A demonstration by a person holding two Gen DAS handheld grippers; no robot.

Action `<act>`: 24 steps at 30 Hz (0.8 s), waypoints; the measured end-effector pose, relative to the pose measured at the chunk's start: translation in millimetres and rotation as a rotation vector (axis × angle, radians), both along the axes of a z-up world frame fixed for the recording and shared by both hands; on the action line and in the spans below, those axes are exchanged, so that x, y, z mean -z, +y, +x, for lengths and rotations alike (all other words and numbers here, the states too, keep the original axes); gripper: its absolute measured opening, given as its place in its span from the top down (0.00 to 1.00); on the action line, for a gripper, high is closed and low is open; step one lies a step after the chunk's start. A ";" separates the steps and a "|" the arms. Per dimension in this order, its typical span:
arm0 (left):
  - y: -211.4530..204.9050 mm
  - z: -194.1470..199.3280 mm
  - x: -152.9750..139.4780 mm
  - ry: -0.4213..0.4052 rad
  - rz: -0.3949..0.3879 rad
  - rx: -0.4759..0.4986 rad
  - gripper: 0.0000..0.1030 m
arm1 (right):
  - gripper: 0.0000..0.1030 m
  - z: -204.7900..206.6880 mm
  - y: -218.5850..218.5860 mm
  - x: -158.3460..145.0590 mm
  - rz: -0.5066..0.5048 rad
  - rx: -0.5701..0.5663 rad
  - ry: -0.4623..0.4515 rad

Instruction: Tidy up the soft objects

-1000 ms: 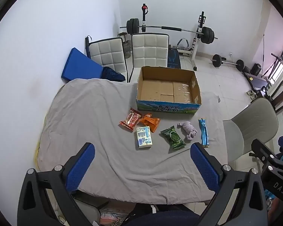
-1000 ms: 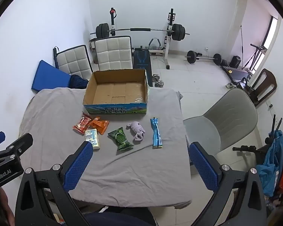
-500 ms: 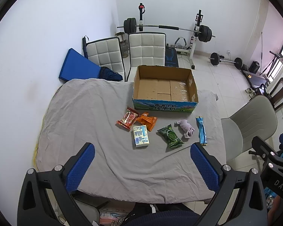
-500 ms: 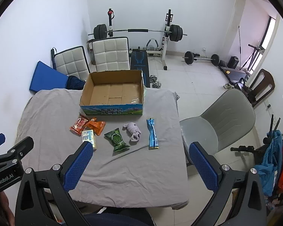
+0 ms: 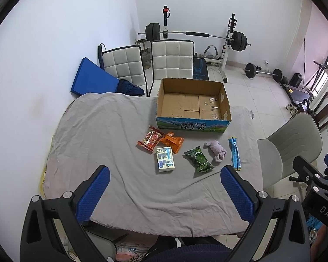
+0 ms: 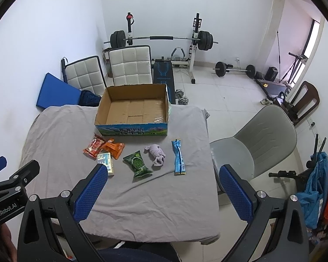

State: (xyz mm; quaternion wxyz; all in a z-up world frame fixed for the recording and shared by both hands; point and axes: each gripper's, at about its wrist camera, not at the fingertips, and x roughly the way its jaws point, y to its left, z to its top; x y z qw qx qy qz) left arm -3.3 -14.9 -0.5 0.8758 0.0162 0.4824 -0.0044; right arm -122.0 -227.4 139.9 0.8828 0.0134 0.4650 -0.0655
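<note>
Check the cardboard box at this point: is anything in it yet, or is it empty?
Empty. The cardboard box stands open-topped, and both wrist views show only its bare brown floor; the packets and the purple cloth lie on the table.

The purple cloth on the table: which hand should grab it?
Probably right. The cloth lies toward the table's right side, roughly ahead of the open right hand-held gripper; the left hand-held gripper, also open, faces the white pack.
</note>
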 end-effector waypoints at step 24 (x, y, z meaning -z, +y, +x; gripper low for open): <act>4.3 -4.7 -7.1 -0.017 0.010 -0.009 0.00 | 0.00 -4.1 1.5 -2.8 0.009 0.001 -0.011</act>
